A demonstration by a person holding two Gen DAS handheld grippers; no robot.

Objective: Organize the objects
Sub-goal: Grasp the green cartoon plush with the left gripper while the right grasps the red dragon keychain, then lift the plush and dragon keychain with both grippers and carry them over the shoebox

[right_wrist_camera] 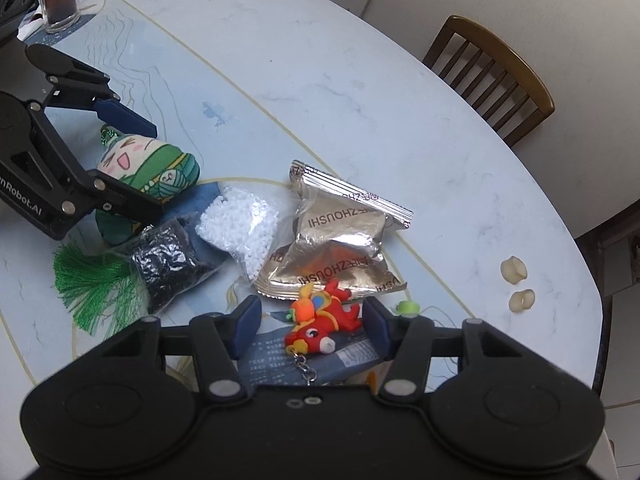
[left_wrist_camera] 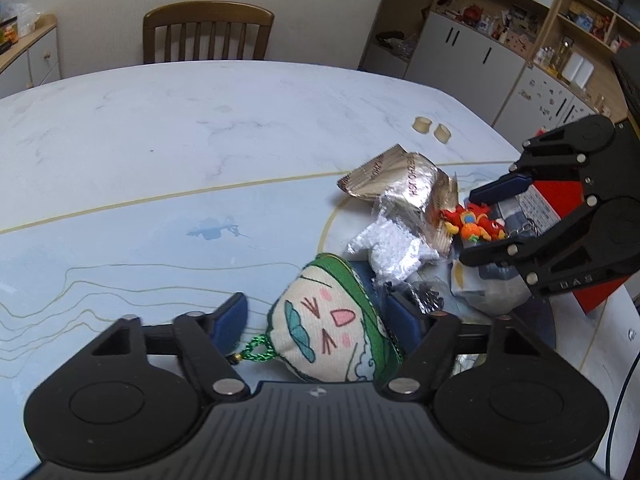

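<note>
A cream plush doll [left_wrist_camera: 320,328] with a green hood and a drawn face lies on the table between the fingers of my left gripper [left_wrist_camera: 320,316]. The jaws stand open, with a gap between the left pad and the doll. From the right wrist view the left gripper [right_wrist_camera: 134,160] straddles the doll [right_wrist_camera: 148,168]. A red and orange keychain figure [right_wrist_camera: 320,320] lies on a blue printed packet [right_wrist_camera: 272,356] between the fingers of my right gripper [right_wrist_camera: 312,320]. That gripper is open; its right pad is close to the figure's tail and its left pad stands clear. The left wrist view shows the right gripper [left_wrist_camera: 480,220] over the figure [left_wrist_camera: 472,224].
Two silver foil snack packets [right_wrist_camera: 340,232], a bag of white beads [right_wrist_camera: 244,228], a bag of black beads [right_wrist_camera: 168,268] and a green tassel [right_wrist_camera: 92,284] crowd the near table [left_wrist_camera: 160,140]. Two beige rings [right_wrist_camera: 516,280] lie to the right. A glass jar [right_wrist_camera: 60,0] and a chair [left_wrist_camera: 208,32] stand farther off.
</note>
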